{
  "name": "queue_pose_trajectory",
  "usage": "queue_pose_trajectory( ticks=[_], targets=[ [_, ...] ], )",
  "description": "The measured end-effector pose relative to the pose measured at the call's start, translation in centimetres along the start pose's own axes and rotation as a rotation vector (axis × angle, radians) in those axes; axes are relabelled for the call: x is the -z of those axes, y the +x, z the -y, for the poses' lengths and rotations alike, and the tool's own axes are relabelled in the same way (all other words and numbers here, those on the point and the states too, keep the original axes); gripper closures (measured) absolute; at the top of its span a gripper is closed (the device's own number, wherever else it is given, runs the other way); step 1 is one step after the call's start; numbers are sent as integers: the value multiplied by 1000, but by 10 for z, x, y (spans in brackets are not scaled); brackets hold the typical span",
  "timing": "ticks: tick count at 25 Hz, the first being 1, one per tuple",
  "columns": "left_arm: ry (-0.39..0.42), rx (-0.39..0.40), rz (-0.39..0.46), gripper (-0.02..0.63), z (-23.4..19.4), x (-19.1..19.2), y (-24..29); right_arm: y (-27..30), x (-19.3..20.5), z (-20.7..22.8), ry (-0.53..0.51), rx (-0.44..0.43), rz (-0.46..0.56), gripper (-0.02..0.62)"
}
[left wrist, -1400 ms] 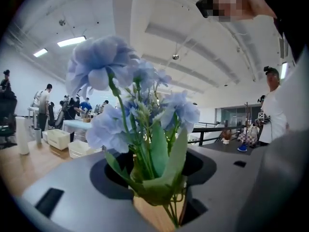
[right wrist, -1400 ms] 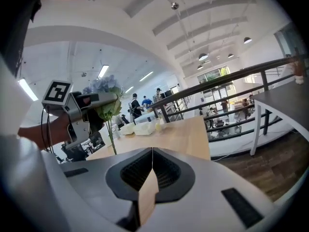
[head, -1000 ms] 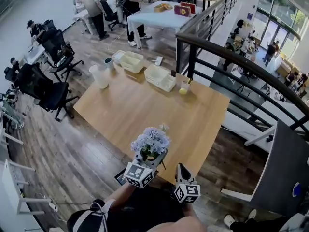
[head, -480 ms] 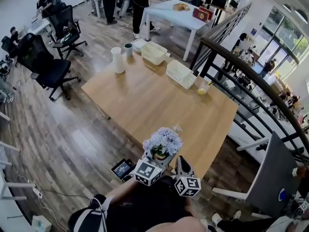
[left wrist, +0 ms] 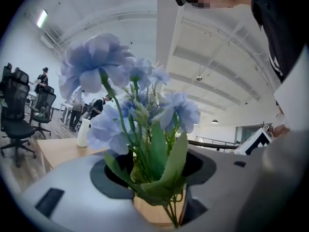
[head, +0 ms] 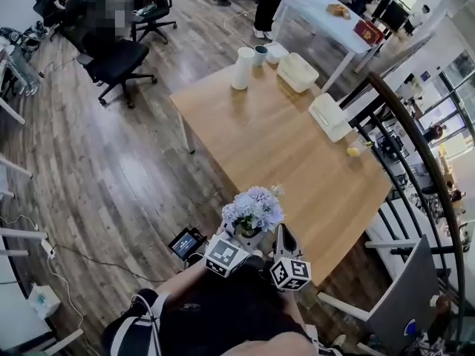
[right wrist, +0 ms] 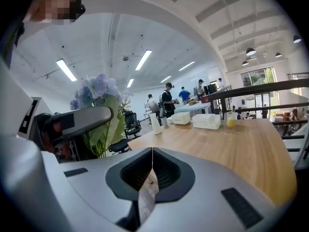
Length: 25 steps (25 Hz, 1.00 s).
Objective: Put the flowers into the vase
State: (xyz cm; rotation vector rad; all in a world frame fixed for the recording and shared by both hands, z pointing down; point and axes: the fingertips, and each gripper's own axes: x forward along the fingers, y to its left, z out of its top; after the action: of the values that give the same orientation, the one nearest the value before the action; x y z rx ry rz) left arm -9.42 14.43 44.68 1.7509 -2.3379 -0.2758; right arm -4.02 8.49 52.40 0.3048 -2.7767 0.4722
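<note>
L gripper holds flowers, far from white vase; contents unclear.

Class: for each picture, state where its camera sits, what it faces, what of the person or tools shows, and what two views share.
Head view: on the head, facing steeply down at the table; left hand-held gripper and right hand-held gripper show.
Left gripper view: on the left one, facing its jaws shut on the flowers.
Right gripper view: on the right one, facing across the table; shut jaws show.
Shared: flowers, white vase.
</note>
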Motion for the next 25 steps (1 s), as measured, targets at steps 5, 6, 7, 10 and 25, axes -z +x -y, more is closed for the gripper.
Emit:
queue_pose_trajectory(
  ticks=[5,6,7,10,25],
  targets=[
    [-11,-93,19,309,-50,-7,-15,46,-2,-34,-35,-81,-36,578],
    [-12,-109,22,309,-59,-9,-16,57,-3,-39,-41,-99,-44,578],
    [-14,-125,25,310,-69,-11,-16,68,-4,-43,-46,-118,-52,578],
    [2,-172,32,310,-104,-22,-13,113,-13,-56,-52,-178,-67,578],
    [80,-298,26,310,-240,-99,53,283,-75,-96,-7,-390,-52,578]
  ],
)
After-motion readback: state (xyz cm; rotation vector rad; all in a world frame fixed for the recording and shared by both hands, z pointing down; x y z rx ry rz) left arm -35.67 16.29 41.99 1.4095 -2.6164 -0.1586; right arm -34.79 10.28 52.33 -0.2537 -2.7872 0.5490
